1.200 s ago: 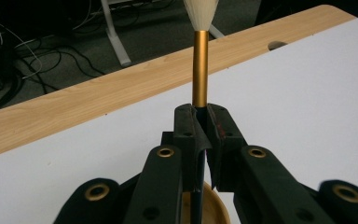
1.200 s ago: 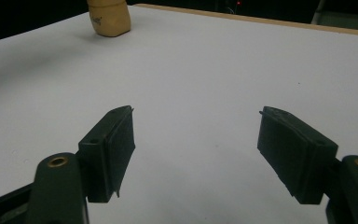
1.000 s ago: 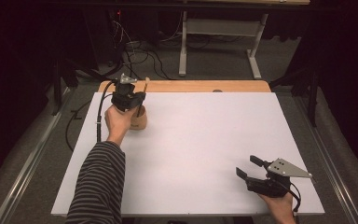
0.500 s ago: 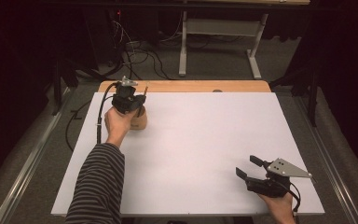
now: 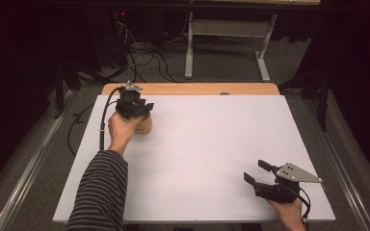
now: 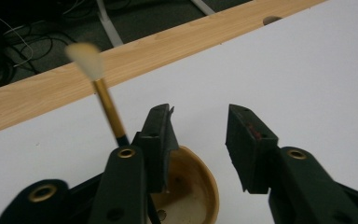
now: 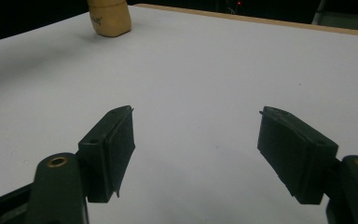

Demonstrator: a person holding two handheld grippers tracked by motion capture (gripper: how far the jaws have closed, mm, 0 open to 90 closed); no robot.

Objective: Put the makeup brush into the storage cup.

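A small round wooden cup (image 5: 145, 126) stands at the far left of the white sheet (image 5: 207, 144). In the left gripper view a paintbrush (image 6: 107, 109) with a gold handle and pale bristles stands upright in the cup (image 6: 193, 186). My left gripper (image 6: 200, 116) hovers just over the cup with its jaws apart; the brush is outside them, beside the left jaw. In the high view the left gripper (image 5: 139, 107) sits on top of the cup. My right gripper (image 5: 256, 171) rests open near the front right corner with nothing between its jaws (image 7: 196, 112). It faces the distant cup (image 7: 108, 17).
A wooden table strip (image 5: 192, 89) borders the sheet's far edge. Beyond it are cables (image 5: 139, 53) on the floor and a white desk frame (image 5: 221, 29). A striped sleeve (image 5: 99, 192) reaches in along the left side.
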